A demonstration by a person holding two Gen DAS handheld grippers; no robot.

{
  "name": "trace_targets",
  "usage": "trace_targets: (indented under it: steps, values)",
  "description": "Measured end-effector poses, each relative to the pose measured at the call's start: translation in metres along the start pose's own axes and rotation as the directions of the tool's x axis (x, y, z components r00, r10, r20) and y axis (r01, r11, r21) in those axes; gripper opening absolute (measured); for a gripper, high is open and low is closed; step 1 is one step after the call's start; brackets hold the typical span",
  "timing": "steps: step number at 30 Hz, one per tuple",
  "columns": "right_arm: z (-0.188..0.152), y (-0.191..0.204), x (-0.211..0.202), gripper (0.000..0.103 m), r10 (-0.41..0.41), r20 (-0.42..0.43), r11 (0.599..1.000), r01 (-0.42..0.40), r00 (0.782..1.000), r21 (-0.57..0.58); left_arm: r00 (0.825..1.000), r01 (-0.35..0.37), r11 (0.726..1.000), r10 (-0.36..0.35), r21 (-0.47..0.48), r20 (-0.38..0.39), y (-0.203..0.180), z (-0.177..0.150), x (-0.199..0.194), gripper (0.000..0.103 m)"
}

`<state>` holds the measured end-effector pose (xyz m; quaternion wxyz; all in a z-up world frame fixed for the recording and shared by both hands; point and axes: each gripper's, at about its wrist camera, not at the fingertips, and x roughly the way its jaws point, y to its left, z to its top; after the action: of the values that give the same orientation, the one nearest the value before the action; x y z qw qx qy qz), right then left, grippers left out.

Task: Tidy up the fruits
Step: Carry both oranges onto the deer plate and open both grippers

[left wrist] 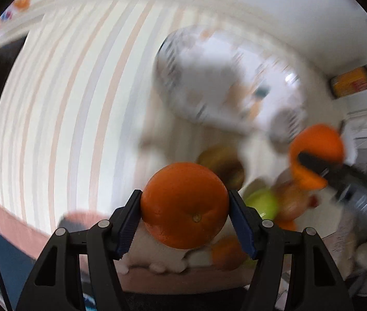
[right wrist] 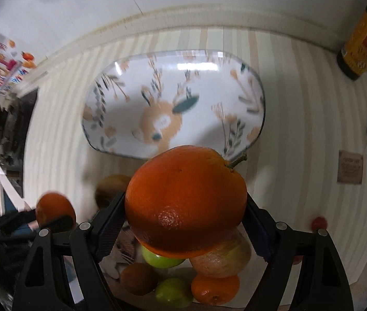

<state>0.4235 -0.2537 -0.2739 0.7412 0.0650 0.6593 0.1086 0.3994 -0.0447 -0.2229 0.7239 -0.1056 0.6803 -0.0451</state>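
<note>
Overhead, the left tongs [left wrist: 184, 216] clamp a round orange [left wrist: 184, 204] at its widest, both blue pads pressed to the peel, jaws about half spread; the right tongs [right wrist: 186, 226] grip a larger orange [right wrist: 186, 202] with a short green stem, jaws wide apart and pads flat against its sides; both fruits hang clear above a striped table [right wrist: 300, 103], the tongs pointing steeply down at it.

Directly beneath the right tongs sits a pile of fruit on a patterned plate whose rim is mostly hidden: a green apple [right wrist: 161, 258], a reddish-yellow apple [right wrist: 221, 255], a small orange [right wrist: 214, 290], a brown kiwi [right wrist: 138, 278] and a second green fruit [right wrist: 174, 296]; another kiwi [right wrist: 112, 190] lies blurred just beyond the pile; farther out on the table rests an oblong tray [right wrist: 256, 119] printed with a deer and leaves, its surface bare of fruit.

From the right wrist view the left tongs' orange shows at the lower left; from the left wrist view the larger orange appears at the right edge, both views smeared by motion.

A yellow-labelled tin [right wrist: 362, 44] stands at the table's far right corner; a small red fruit [right wrist: 318, 223] sits alone near the right edge; a brown card [right wrist: 350, 167] lies flat nearby.
</note>
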Motion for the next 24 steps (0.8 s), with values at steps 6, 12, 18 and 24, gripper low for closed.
trace_targets:
  steps: [6,12,18,24]
  values:
    - [0.038,-0.006,-0.015,0.086,-0.010,0.014,0.999,0.011,1.000,-0.040,0.999,0.021,0.997,-0.024,0.075,0.038,-0.030,0.084,0.009,0.063]
    - [0.089,-0.019,0.015,0.086,-0.068,-0.034,0.996,0.065,0.997,-0.062,0.995,0.023,0.999,-0.018,0.048,-0.096,-0.036,0.142,0.077,0.063]
    - [0.120,-0.023,0.042,0.086,-0.105,-0.091,0.992,0.098,0.990,-0.086,0.975,0.078,0.997,-0.076,-0.002,-0.207,-0.041,0.164,0.121,0.063]
    - [0.128,-0.028,0.062,0.086,-0.111,-0.137,0.991,0.099,0.984,-0.096,0.967,0.075,0.997,-0.074,-0.006,-0.245,-0.048,0.161,0.138,0.063]
